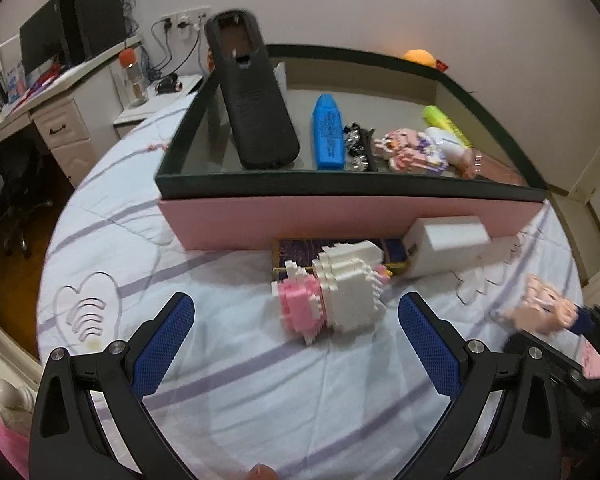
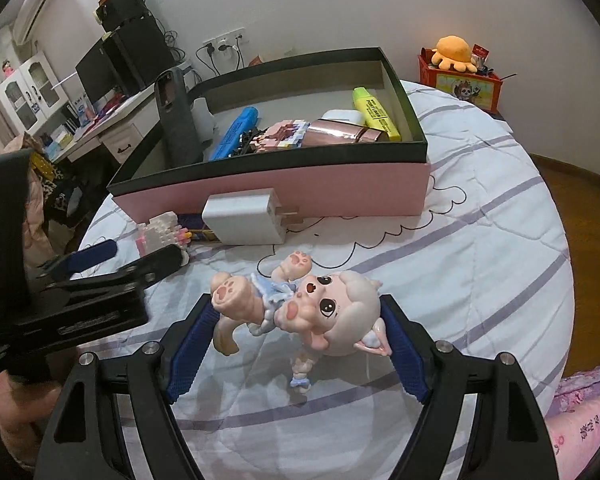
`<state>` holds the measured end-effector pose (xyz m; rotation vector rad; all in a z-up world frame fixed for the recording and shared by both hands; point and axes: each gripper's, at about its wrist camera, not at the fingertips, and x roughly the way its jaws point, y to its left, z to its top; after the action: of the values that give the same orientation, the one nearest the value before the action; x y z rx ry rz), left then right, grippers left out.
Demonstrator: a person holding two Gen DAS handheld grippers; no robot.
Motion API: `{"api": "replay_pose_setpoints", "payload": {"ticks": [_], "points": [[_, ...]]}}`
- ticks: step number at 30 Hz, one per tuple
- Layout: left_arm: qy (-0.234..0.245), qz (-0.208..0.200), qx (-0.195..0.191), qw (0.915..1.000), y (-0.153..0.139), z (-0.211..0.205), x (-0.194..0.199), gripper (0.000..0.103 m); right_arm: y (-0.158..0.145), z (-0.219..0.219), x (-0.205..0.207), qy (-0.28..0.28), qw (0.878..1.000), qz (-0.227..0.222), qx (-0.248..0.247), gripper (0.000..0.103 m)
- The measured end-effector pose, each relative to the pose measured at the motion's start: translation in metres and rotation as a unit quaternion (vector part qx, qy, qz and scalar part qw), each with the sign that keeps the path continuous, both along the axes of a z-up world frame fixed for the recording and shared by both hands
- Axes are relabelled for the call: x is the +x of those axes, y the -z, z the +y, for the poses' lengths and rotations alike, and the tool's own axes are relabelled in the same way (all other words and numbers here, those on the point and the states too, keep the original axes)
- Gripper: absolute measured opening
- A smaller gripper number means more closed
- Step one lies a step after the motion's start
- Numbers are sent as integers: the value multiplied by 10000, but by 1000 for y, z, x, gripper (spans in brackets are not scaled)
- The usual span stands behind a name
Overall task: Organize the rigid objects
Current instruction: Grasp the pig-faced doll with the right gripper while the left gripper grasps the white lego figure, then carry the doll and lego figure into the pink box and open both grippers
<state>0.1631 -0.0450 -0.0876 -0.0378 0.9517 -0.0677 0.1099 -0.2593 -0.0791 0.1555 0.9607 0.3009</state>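
Note:
A pale sheep-girl doll (image 2: 300, 304) hangs just above the bedspread, clamped between the blue pads of my right gripper (image 2: 298, 306), one foot on the left pad and the head on the right. The same doll (image 1: 540, 306) shows blurred at the right edge of the left wrist view. A pink and white block figure (image 1: 332, 292) lies on its side on the bed, just beyond the tips of my left gripper (image 1: 296, 304), which is open and touches nothing. A pink box with a dark rim (image 1: 340, 190) stands behind it, holding several items.
In the box are a black case (image 1: 256, 104), a blue marker (image 1: 328, 136), a yellow highlighter (image 2: 374, 114) and a small block figure (image 1: 412, 150). A white charger (image 1: 444, 246) and a dark flat packet (image 1: 300, 248) lie against the box front. A desk (image 1: 52, 92) stands left.

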Motion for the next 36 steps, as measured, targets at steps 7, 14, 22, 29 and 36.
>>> {"api": "replay_pose_setpoints", "payload": {"ticks": [7,14,22,29,36], "points": [[-286,-124,-53,9995,7,9,3,69,1,-5,1,-11,10000,17,47,81],[-256,-95,-113,9996,0,21,-8,59,-2,-4,1,-16,10000,-8,75,81],[-200,-333,-126,9992,-39,33,-23,59,-23,0,3,-111,9997,-206,105,81],[-47,-768,-141,9969,-90,34,-10,59,-69,13,28,-350,9970,-688,26,81],[174,-1055,-81,9942,-125,22,43,60,-111,18,89,-394,9939,-1033,-53,81]]}}
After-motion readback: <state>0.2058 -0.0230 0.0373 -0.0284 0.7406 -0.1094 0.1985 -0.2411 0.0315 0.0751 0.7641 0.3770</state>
